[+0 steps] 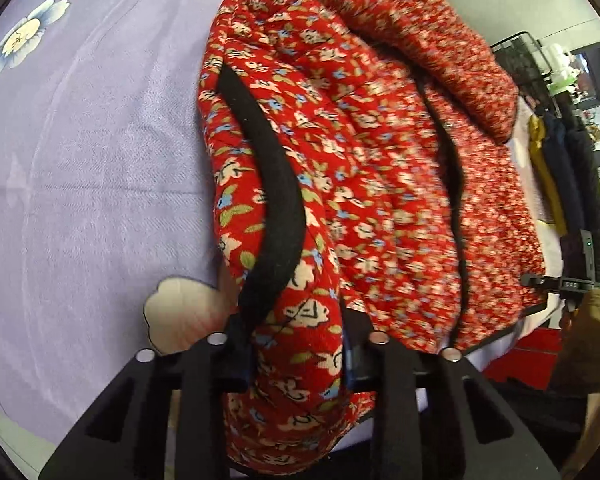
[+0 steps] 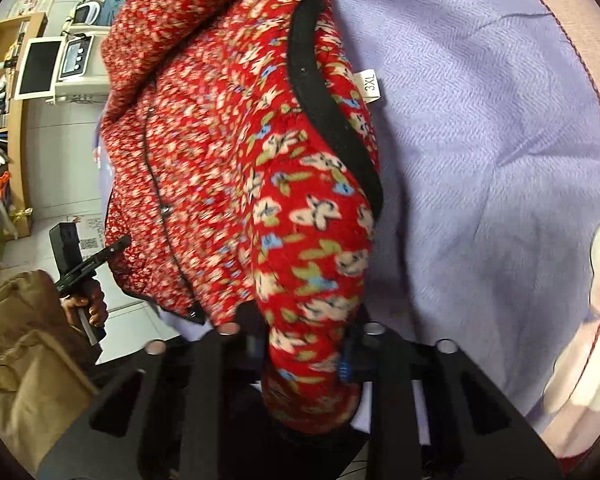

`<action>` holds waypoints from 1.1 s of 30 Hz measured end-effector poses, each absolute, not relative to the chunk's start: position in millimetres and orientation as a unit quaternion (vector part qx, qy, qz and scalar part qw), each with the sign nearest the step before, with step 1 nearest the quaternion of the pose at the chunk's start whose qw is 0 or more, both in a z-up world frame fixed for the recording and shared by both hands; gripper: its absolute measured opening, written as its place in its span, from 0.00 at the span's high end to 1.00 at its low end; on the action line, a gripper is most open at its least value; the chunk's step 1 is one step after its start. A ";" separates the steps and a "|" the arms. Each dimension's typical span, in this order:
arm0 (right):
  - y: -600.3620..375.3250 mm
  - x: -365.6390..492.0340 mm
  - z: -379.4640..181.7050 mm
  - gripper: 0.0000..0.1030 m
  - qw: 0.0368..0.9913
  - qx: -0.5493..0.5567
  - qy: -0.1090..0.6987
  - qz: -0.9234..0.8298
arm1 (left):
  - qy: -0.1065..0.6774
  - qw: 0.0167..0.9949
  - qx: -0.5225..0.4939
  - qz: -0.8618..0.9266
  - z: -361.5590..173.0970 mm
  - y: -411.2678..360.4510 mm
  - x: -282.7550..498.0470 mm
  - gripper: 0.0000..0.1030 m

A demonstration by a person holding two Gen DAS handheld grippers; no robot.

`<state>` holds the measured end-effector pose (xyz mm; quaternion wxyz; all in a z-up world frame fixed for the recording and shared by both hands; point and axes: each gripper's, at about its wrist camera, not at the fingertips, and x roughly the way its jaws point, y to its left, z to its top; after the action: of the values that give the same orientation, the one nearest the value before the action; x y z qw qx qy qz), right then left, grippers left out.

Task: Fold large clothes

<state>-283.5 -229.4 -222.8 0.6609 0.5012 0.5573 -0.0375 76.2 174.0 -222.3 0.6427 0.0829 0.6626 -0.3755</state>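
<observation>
Here the red floral jacket (image 1: 340, 152) lies bunched on the lavender bedsheet (image 1: 92, 168), a thick quilted garment with black trim (image 1: 276, 200) curving along its edge. In my right wrist view the same jacket (image 2: 228, 152) fills the middle, and a white size tag (image 2: 370, 86) marked 3XL sticks out beside the black edging, just over the sheet (image 2: 480, 160).

My left gripper (image 1: 298, 360) is clamped on a fold of the jacket: the red cloth is squeezed between the two black fingers (image 1: 204, 364) and bulges above and below them. My right gripper (image 2: 306, 356) grips another fold the same way, with the fabric pinched tight between its fingers (image 2: 216, 360). Both pinched parts are raised off the sheet, while the rest of the jacket sags back toward the bed.

The sheet carries big printed flowers (image 1: 24, 36), blue and pink, near its far edge in the left view. Off the bed on that side, dark and yellow clothes (image 1: 560, 168) hang on a rack. In the right view I see my left hand (image 2: 86, 304) around a black gripper handle, with a tan padded sleeve (image 2: 24, 344) below it. Behind that stand a wooden shelf (image 2: 16, 120) and a small white screen (image 2: 40, 68) on the tiled floor's side of the room.
</observation>
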 end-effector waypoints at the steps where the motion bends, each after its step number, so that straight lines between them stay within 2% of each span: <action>1: -226.2 -283.4 -218.1 0.81 0.662 0.505 0.553 -0.030 | 0.662 0.640 0.081 -0.382 -216.5 175.3 73.5 0.75; 7: -212.4 -303.1 -191.6 0.84 0.653 0.539 0.532 0.003 | 0.660 0.620 0.087 -0.415 -190.5 193.2 64.8 0.77; 15: -194.6 -314.0 -197.1 0.84 0.631 0.565 0.532 0.007 | 0.690 0.609 0.053 -0.388 -200.7 213.8 73.9 0.76; 23: -217.0 -274.7 -170.2 0.84 0.659 0.543 0.520 0.029 | 0.681 0.619 0.035 -0.390 -180.1 193.7 111.5 0.75; 33: -286.3 -203.9 -131.5 0.84 0.687 0.580 0.434 0.046 | 0.665 0.628 -0.004 -0.404 -140.5 155.0 170.9 0.75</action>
<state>-203.9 -286.3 -131.5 0.6874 0.5804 0.4342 0.0457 170.9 155.0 -140.5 0.6281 -0.0043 0.6650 -0.4040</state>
